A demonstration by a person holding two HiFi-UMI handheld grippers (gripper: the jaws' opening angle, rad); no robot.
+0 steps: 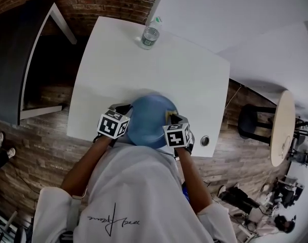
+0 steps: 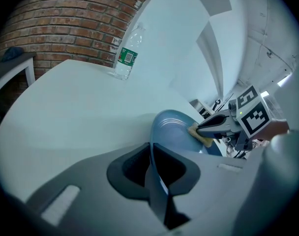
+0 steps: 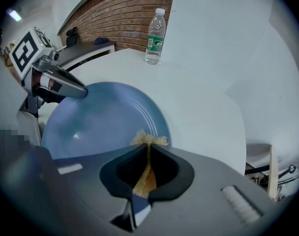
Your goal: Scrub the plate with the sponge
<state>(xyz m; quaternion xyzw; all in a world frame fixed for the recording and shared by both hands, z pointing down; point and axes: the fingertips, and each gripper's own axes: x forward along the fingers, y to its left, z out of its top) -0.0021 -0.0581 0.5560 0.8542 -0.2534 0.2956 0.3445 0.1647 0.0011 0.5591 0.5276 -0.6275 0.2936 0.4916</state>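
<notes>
White table [image 1: 144,75] fills the middle of the head view, with a brick wall [image 2: 66,28] behind it; a bottle [image 1: 150,34] stands upright at the table's 12 o'clock edge, well apart from the rest; the blue plate [image 1: 146,120] is at the table's 6 o'clock edge, tilted, between both grippers; the left gripper [image 2: 151,156] is clamped on the plate's rim at 9 o'clock; the right gripper [image 3: 147,154] is closed on a yellow sponge [image 3: 149,139], whose frayed tip pokes past the jaws and touches the plate's face near its 3 o'clock rim.
</notes>
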